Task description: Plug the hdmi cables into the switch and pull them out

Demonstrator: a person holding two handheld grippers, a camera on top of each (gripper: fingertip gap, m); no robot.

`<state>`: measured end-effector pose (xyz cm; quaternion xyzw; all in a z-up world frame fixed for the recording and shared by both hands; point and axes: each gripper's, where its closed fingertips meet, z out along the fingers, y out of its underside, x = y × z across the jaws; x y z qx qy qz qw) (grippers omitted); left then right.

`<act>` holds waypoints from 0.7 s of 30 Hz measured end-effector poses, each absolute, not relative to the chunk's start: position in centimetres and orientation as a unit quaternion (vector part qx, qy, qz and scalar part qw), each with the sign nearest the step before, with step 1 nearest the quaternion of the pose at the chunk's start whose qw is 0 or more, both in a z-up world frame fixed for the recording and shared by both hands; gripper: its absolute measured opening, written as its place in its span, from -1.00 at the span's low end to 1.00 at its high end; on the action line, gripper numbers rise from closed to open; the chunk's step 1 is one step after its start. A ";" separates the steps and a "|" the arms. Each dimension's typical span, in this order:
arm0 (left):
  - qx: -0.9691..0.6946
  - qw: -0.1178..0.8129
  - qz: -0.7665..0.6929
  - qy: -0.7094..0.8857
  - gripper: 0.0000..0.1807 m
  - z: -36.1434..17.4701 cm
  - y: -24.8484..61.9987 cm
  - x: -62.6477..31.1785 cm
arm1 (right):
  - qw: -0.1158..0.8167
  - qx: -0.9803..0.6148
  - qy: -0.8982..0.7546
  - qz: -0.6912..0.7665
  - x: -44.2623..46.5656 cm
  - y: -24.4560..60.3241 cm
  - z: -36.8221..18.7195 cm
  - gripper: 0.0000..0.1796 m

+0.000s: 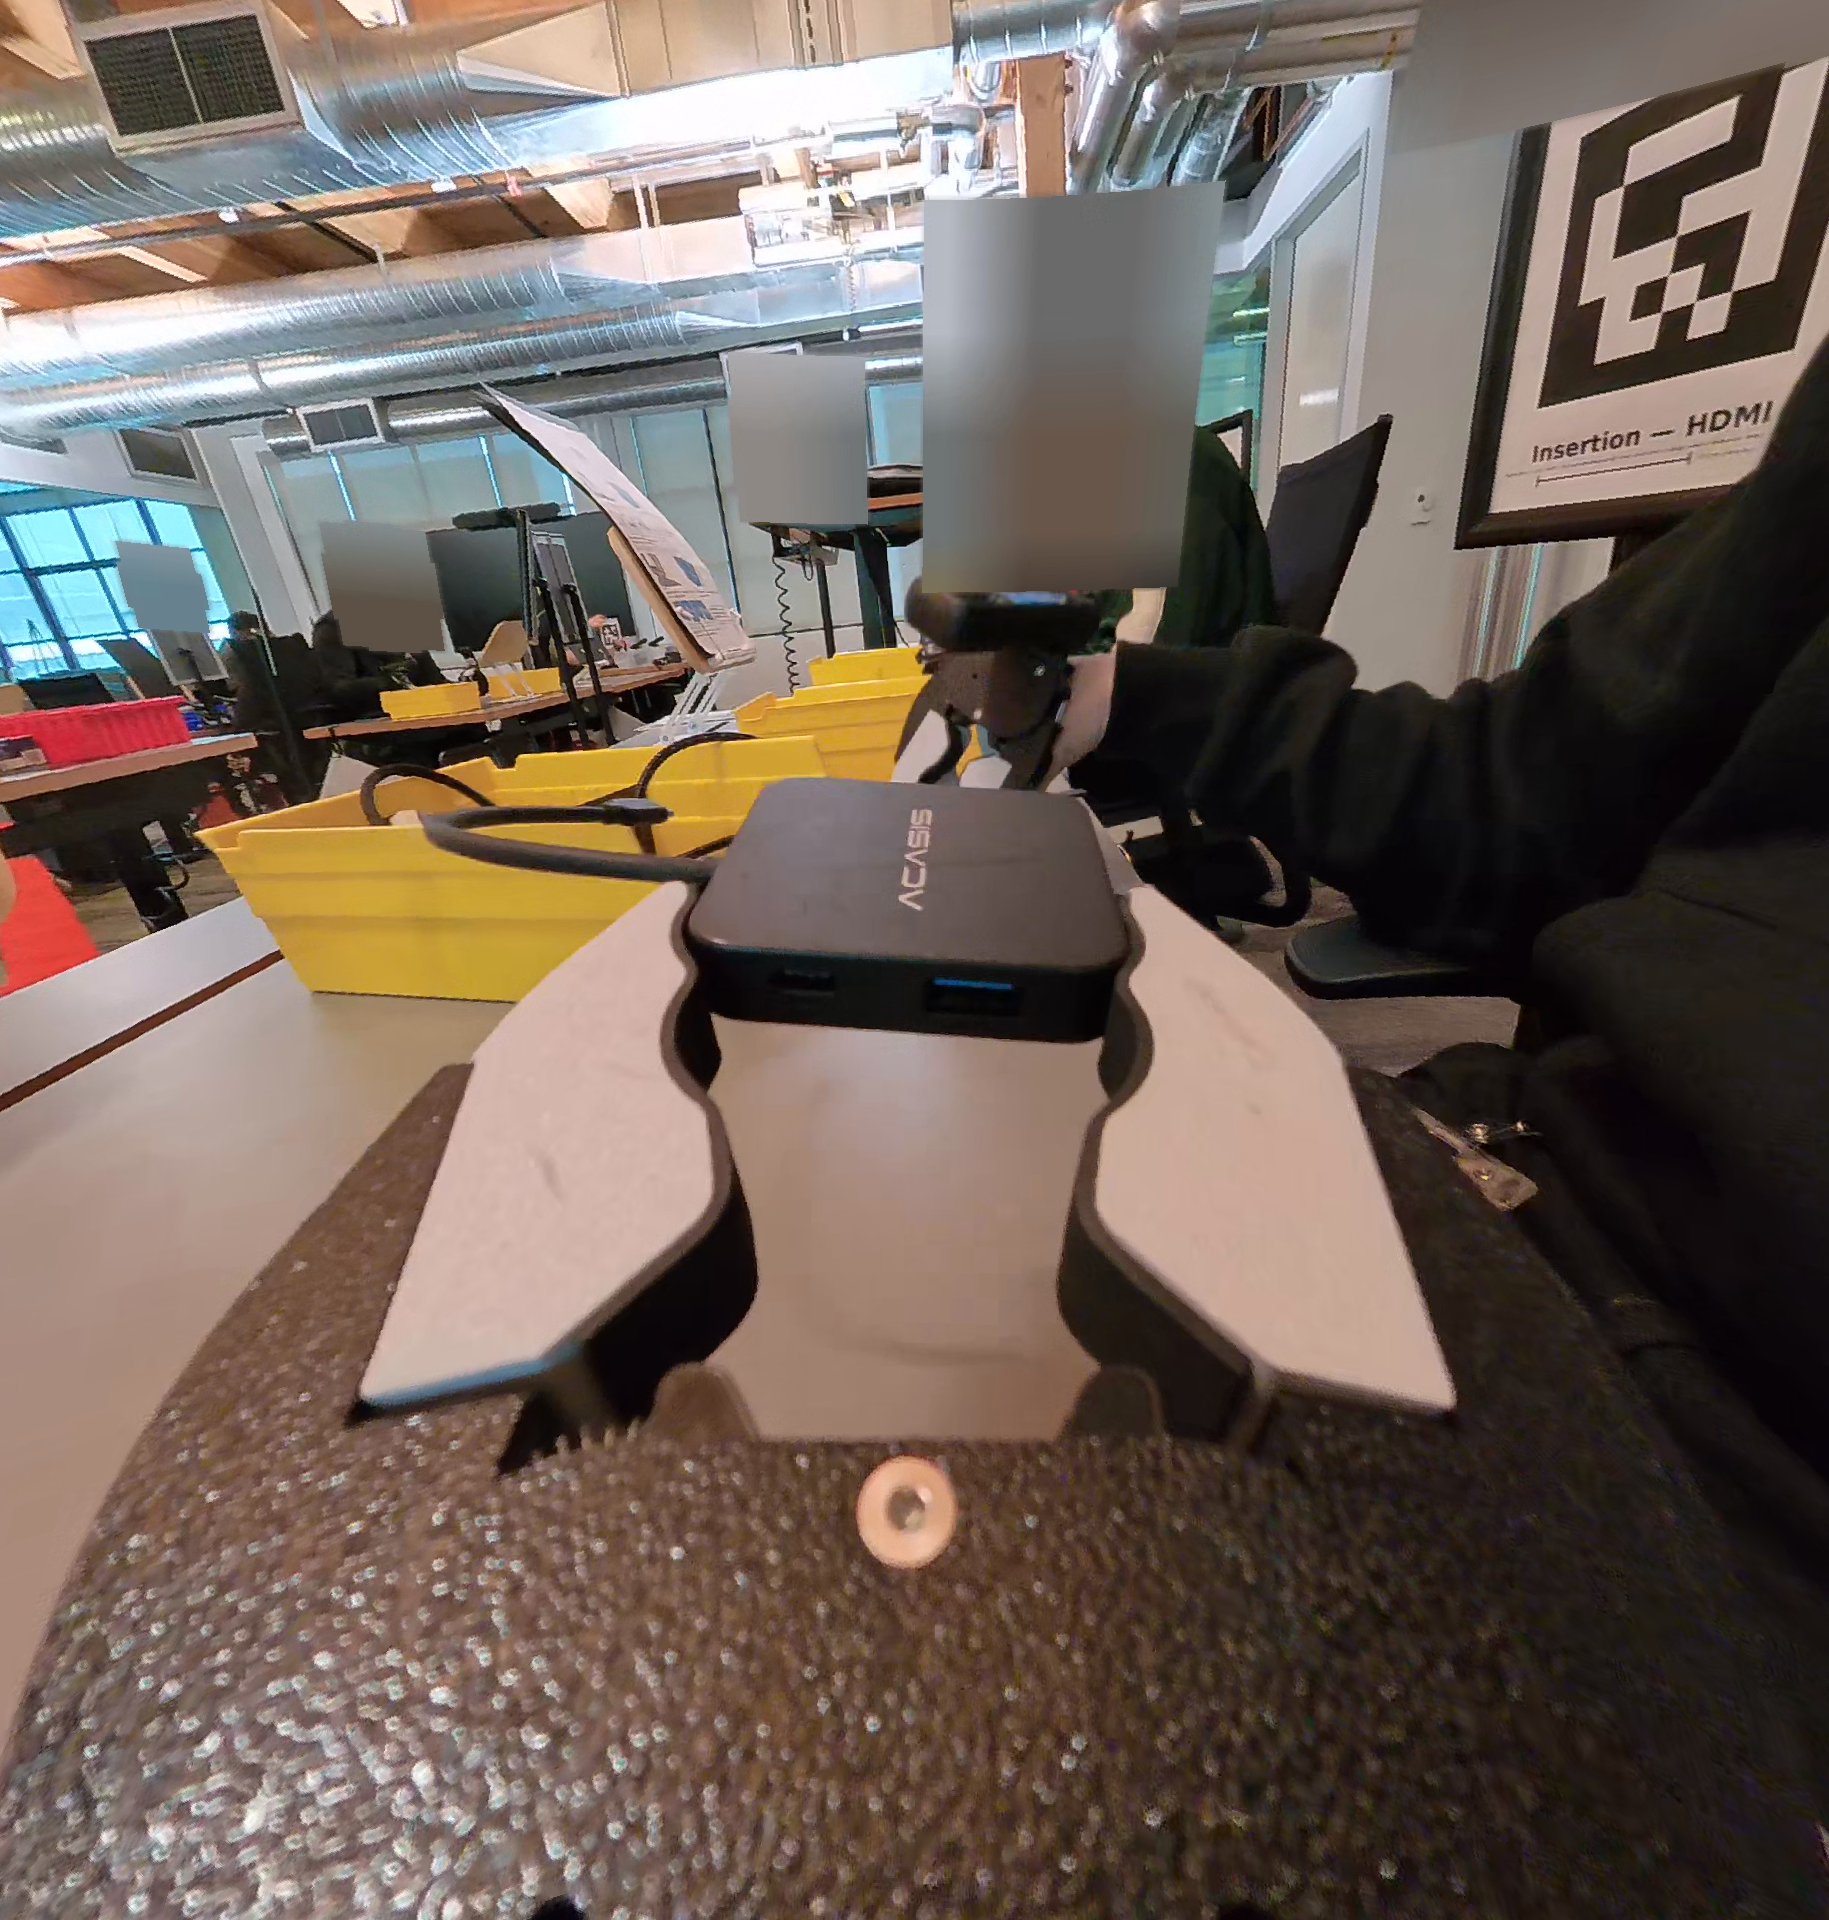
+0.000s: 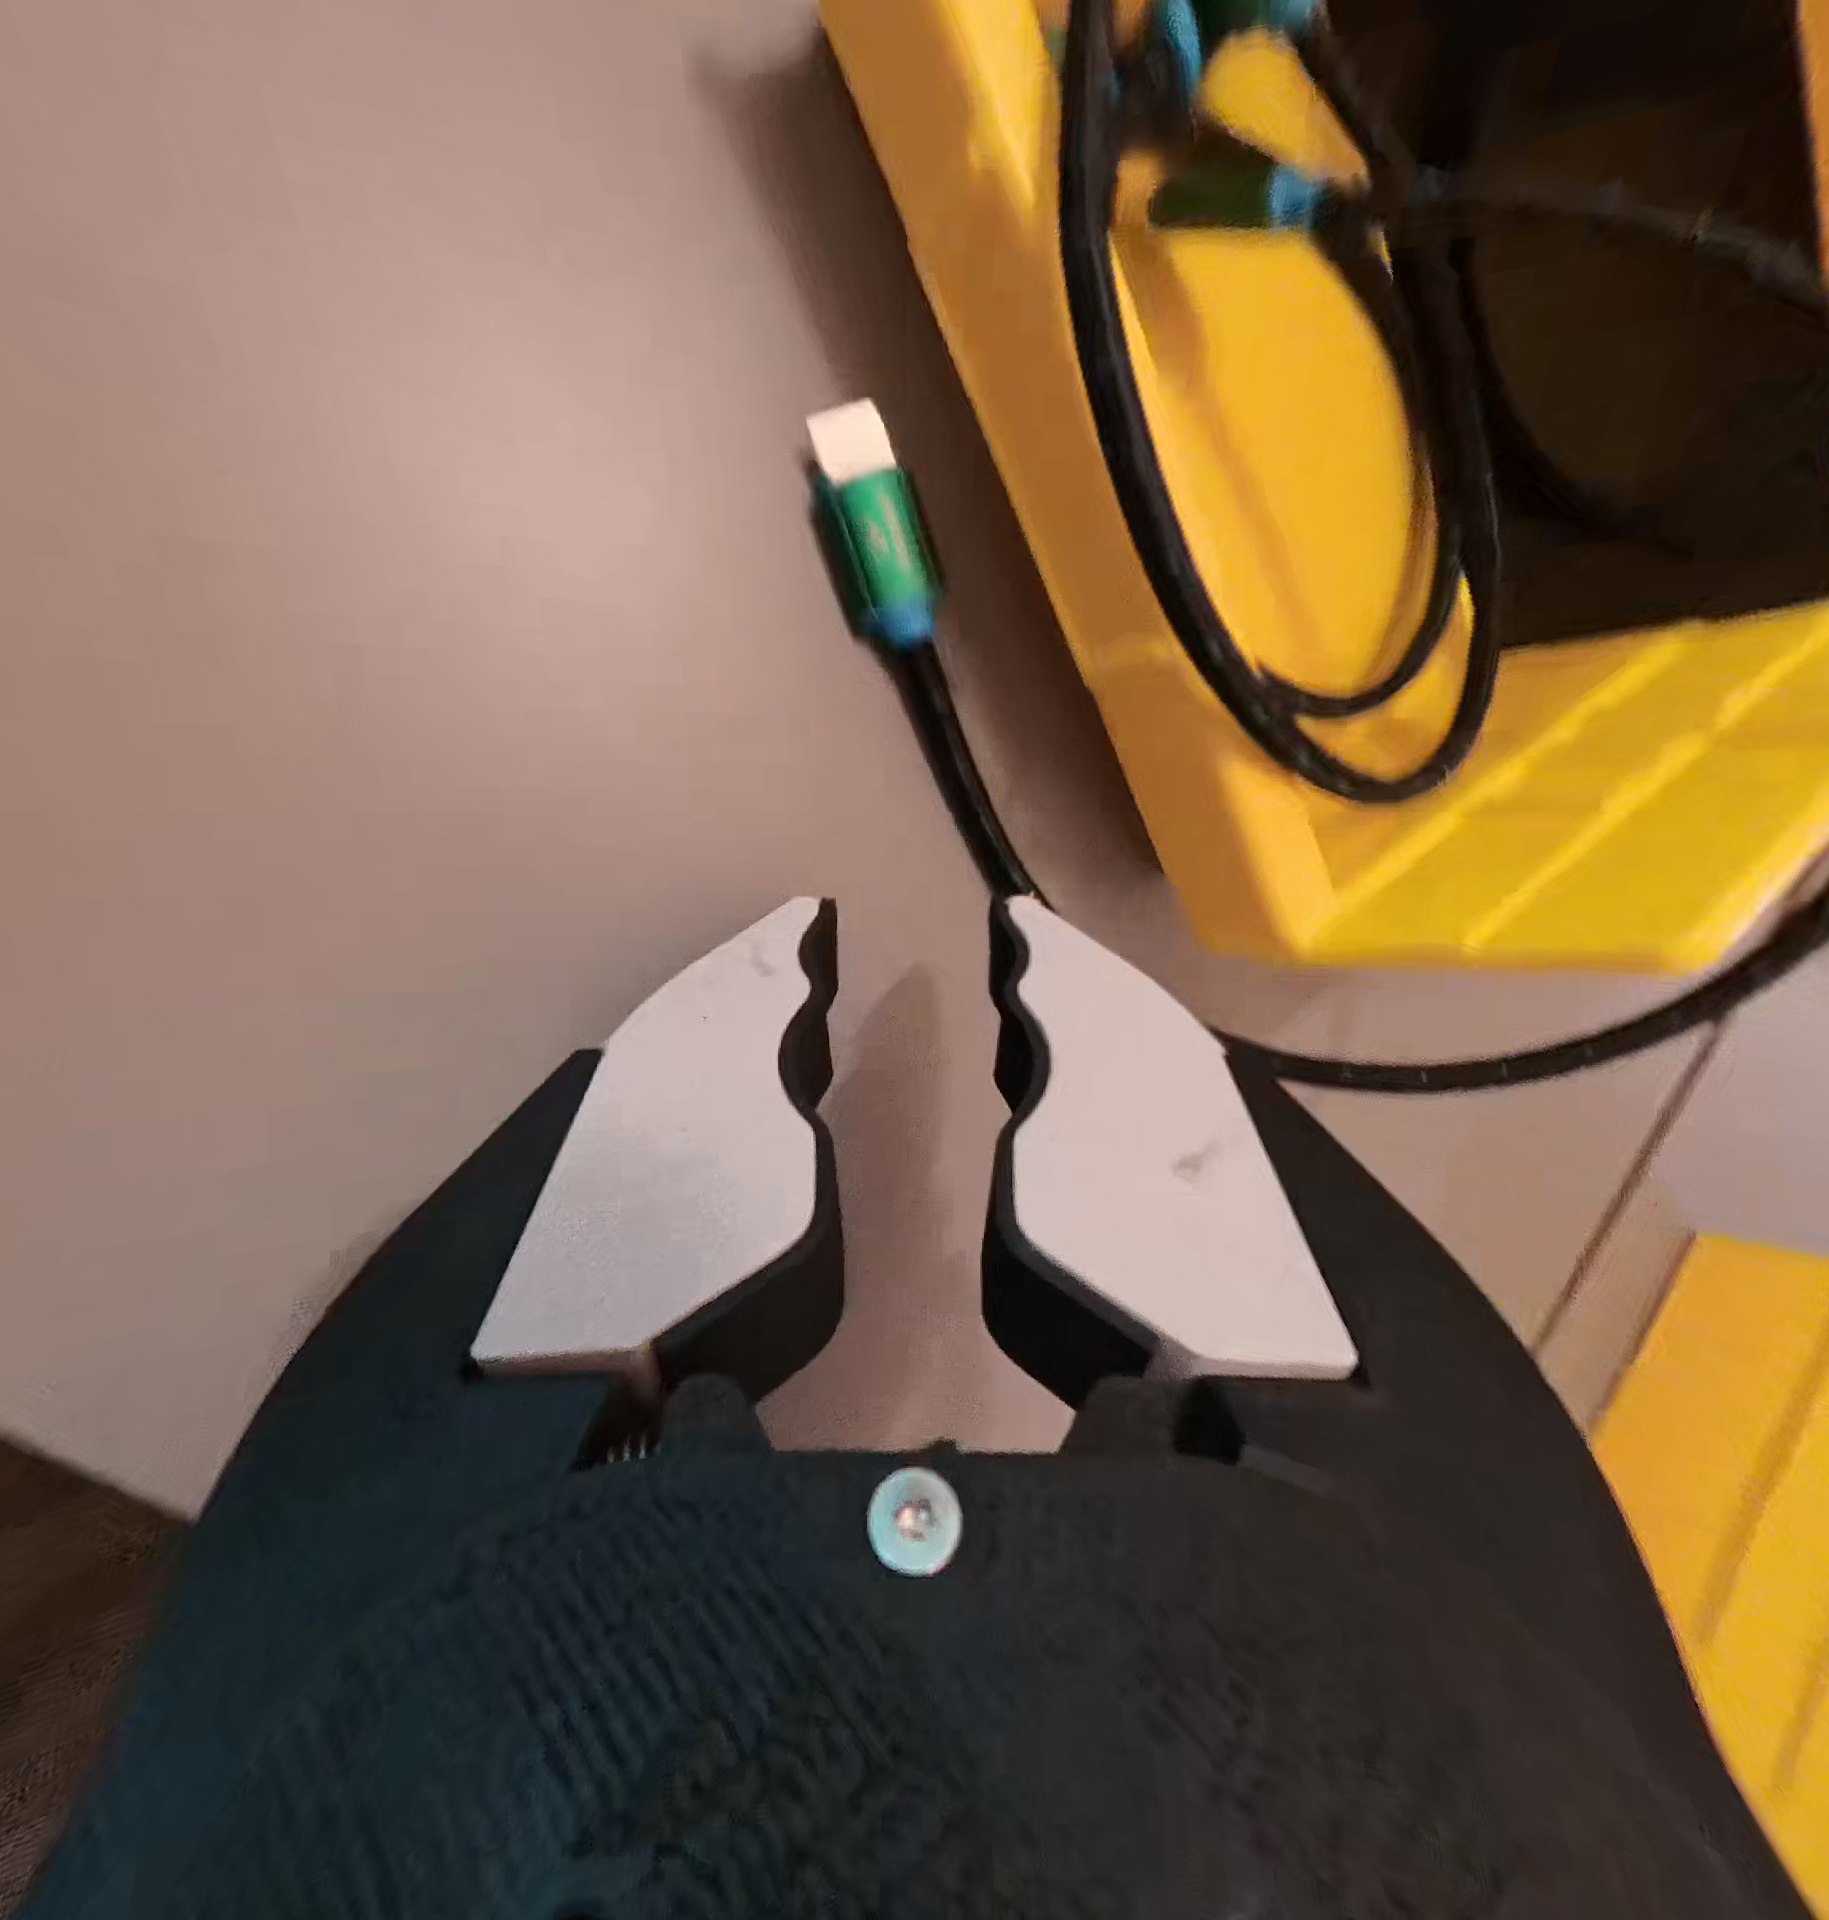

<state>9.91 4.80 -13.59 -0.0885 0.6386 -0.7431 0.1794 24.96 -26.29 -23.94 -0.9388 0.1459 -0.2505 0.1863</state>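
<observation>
Left gripper (image 1: pixel 905 966) has the black switch (image 1: pixel 905 894) clamped between its grey fingers, ports facing the camera, its own black lead (image 1: pixel 567 847) trailing off left toward a yellow bin (image 1: pixel 401 914). Right gripper (image 2: pixel 915 935) hangs over the table (image 2: pixel 370 520), fingers a narrow gap apart, nothing between them. Just ahead lies the green-shelled HDMI cable plug (image 2: pixel 874 525), flat on the tabletop beside another yellow bin (image 2: pixel 1253 675) stuffed with coiled black cables (image 2: pixel 1253 644).
</observation>
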 end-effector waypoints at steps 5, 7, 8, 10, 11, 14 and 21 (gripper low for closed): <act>-0.086 0.174 -0.741 0.643 -0.20 -13.8 4.5 9.8 | 0.189 -0.934 0.148 -0.266 27.5 -27.8 -24.9 -0.59; -0.086 0.170 -0.742 0.643 -0.20 -13.8 4.5 9.8 | 0.184 -0.941 0.131 -0.250 27.8 -27.9 -25.1 -0.57; -0.086 0.169 -0.742 0.643 -0.20 -13.8 4.5 9.8 | 0.168 -0.946 0.120 -0.249 28.2 -28.2 -25.4 -0.58; -0.086 0.169 -0.742 0.644 -0.20 -13.8 4.5 9.7 | 0.134 -0.953 0.094 -0.257 28.9 -28.9 -25.5 -0.68; -0.086 0.167 -0.742 0.644 -0.20 -13.9 4.5 9.7 | 0.120 -0.957 0.075 -0.254 29.1 -29.1 -25.6 -0.72; -0.086 0.164 -0.742 0.644 -0.20 -13.9 4.5 9.7 | 0.081 -0.966 0.028 -0.245 29.3 -29.4 -25.9 -0.83; -0.086 0.161 -0.745 0.641 -0.20 -13.8 4.6 9.6 | 0.059 -0.968 -0.025 -0.244 28.7 -28.5 -25.4 -0.91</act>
